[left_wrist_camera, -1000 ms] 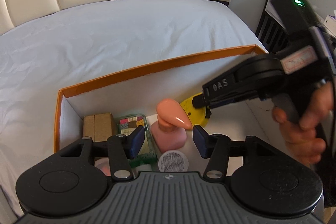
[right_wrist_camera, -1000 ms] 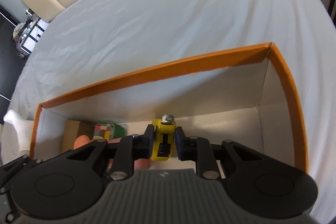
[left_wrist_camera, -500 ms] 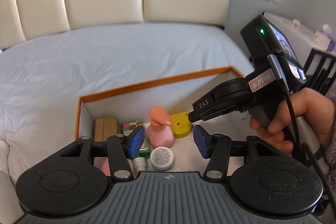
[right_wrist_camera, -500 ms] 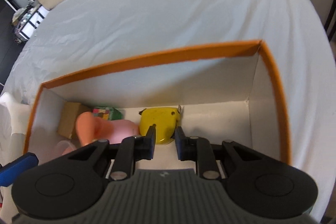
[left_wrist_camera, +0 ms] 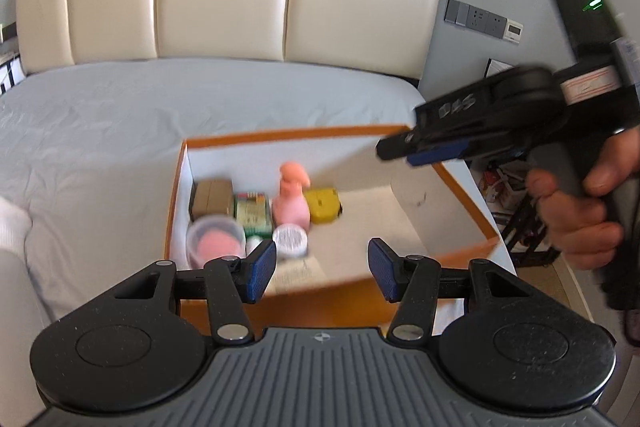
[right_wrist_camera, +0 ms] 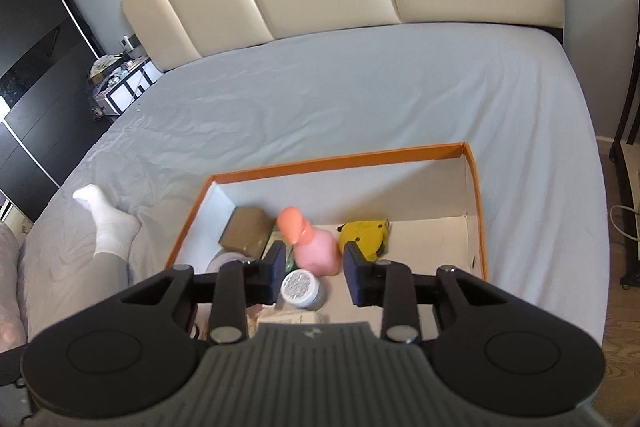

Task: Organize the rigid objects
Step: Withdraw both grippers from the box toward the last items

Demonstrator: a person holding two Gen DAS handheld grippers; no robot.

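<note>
My left gripper [left_wrist_camera: 322,269] fingers apart, empty, above orange-rimmed cardboard box [left_wrist_camera: 304,135]. My right gripper [right_wrist_camera: 314,277] also spread, empty. Yellow plastic tape measure [right_wrist_camera: 363,234] lies in box beside pink pump bottle [right_wrist_camera: 314,247].

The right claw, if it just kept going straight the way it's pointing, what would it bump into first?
Probably the white-lidded jar, which sits lowest between the open right claw's fingers, with the pink pump bottle just behind it, both inside the orange box. Depth is hard to judge, so the bottle could come first.
</note>
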